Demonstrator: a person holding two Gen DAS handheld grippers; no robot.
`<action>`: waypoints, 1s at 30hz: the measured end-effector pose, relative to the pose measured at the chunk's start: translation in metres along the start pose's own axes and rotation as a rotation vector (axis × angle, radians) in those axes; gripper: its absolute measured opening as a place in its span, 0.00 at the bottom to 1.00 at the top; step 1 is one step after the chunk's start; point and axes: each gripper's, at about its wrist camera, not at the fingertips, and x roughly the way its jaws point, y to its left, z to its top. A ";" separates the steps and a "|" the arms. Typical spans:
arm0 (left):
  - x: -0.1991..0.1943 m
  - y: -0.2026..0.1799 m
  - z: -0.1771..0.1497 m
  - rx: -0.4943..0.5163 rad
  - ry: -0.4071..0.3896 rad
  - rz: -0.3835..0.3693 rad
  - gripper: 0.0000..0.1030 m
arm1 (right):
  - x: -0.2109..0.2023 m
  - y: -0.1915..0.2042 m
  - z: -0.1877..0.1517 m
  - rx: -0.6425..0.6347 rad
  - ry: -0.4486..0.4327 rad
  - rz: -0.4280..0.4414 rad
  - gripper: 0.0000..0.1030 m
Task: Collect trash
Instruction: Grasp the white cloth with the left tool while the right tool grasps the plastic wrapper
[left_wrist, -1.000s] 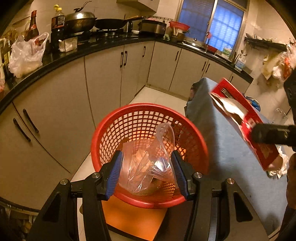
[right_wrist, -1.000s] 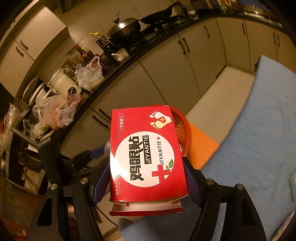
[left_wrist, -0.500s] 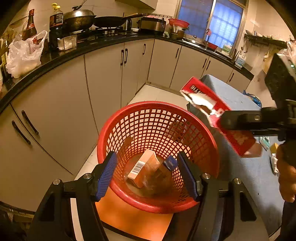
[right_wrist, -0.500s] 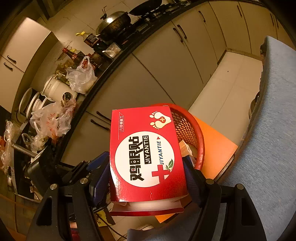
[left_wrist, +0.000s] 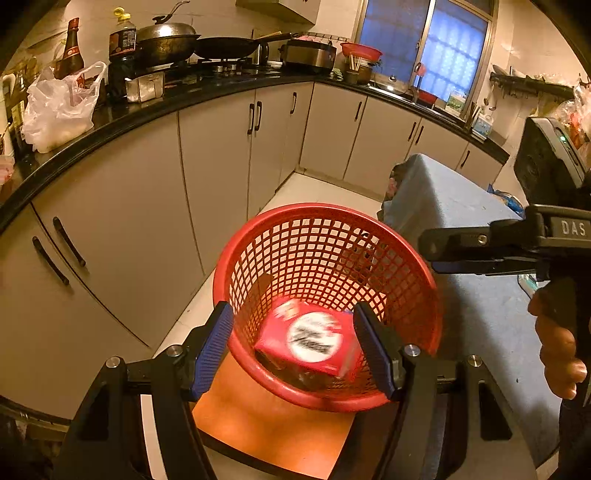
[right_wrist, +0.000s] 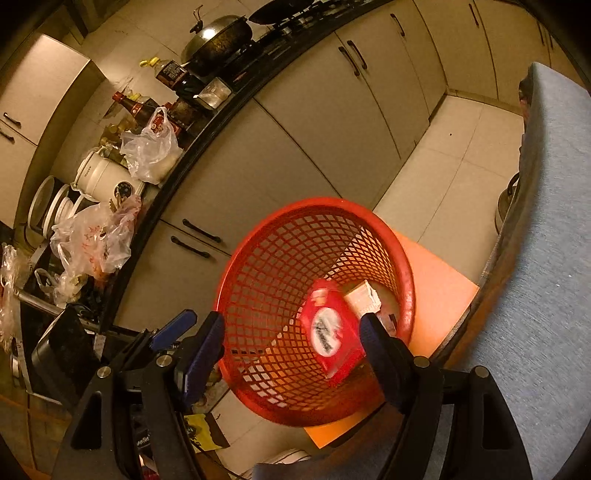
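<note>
A red mesh basket (left_wrist: 417, 266) stands on an orange stool (left_wrist: 273, 435) beside the blue-covered table (left_wrist: 480, 317). A red box with a white round label (left_wrist: 314, 339) lies blurred inside the basket, on top of other trash; it also shows in the right wrist view (right_wrist: 330, 332) next to a pale carton (right_wrist: 364, 295). My left gripper (left_wrist: 299, 347) is open and empty above the basket's near rim. My right gripper (right_wrist: 295, 354) is open and empty over the basket (right_wrist: 258, 266); its body shows in the left wrist view (left_wrist: 491, 243) at the right.
Grey kitchen cabinets (left_wrist: 147, 221) curve round the left and back under a black counter with a wok (left_wrist: 166, 37), bottles and a white plastic bag (left_wrist: 55, 110). Tiled floor (right_wrist: 454, 147) lies between cabinets and table. More bags (right_wrist: 96, 236) crowd the counter.
My right gripper has opened and the red box has dropped into the basket. A second ago my left gripper let go of a clear plastic bag, which fell in too.
</note>
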 end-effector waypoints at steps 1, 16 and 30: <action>0.000 -0.001 0.000 0.000 -0.001 0.000 0.64 | -0.003 -0.001 -0.002 -0.002 -0.006 0.001 0.77; -0.015 -0.043 -0.004 0.031 -0.008 -0.032 0.64 | -0.096 -0.028 -0.061 -0.007 -0.168 -0.061 0.77; -0.018 -0.136 -0.011 0.134 0.019 -0.097 0.64 | -0.188 -0.079 -0.129 0.031 -0.324 -0.160 0.77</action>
